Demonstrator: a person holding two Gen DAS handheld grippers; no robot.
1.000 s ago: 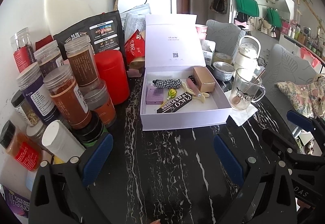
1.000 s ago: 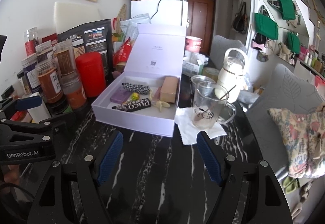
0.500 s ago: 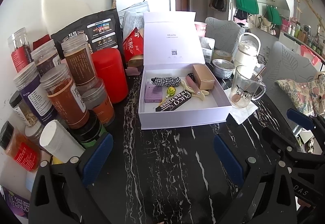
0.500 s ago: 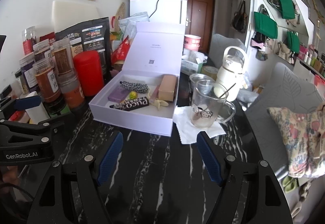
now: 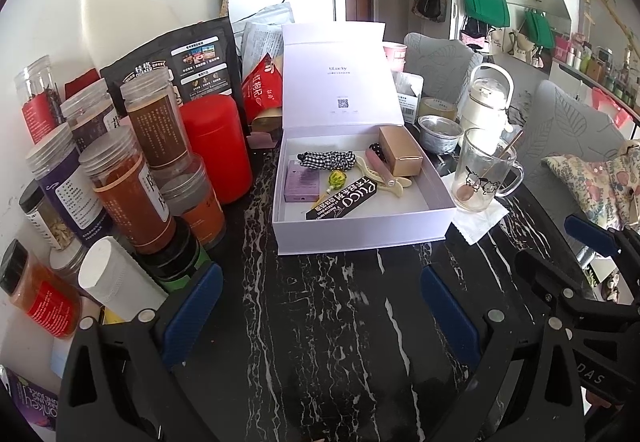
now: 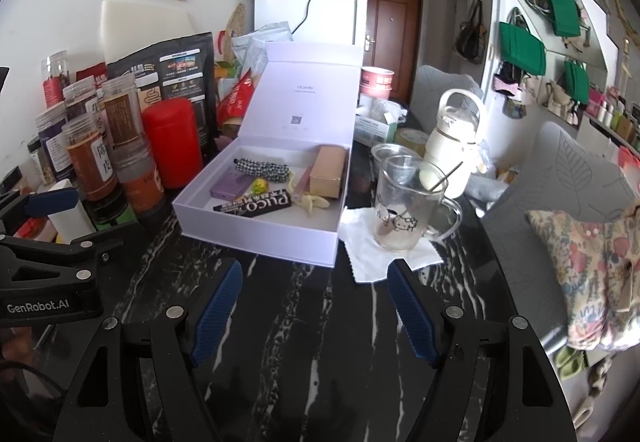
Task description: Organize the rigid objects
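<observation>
A pale lilac gift box (image 5: 360,236) (image 6: 256,238) stands on the black marble table with its lid raised. Inside lie a gold carton (image 5: 400,155) (image 6: 329,171), a black PUCO box (image 5: 343,199) (image 6: 253,205), a small purple box (image 5: 301,185) (image 6: 230,186), a checked scrunchie (image 5: 328,159) (image 6: 262,167), a yellow-green ball (image 5: 337,178) and a cream hair clip (image 5: 394,183) (image 6: 314,203). My left gripper (image 5: 320,310) hangs open over bare table in front of the box. My right gripper (image 6: 314,306) is open too, nothing between its blue pads.
Jars and a red canister (image 5: 216,145) (image 6: 173,141) crowd the left side by the wall. A glass mug (image 5: 482,171) (image 6: 404,207) on a white napkin stands right of the box, with a metal bowl (image 5: 440,131) and white kettle (image 5: 486,99) behind. Grey chairs stand at the right.
</observation>
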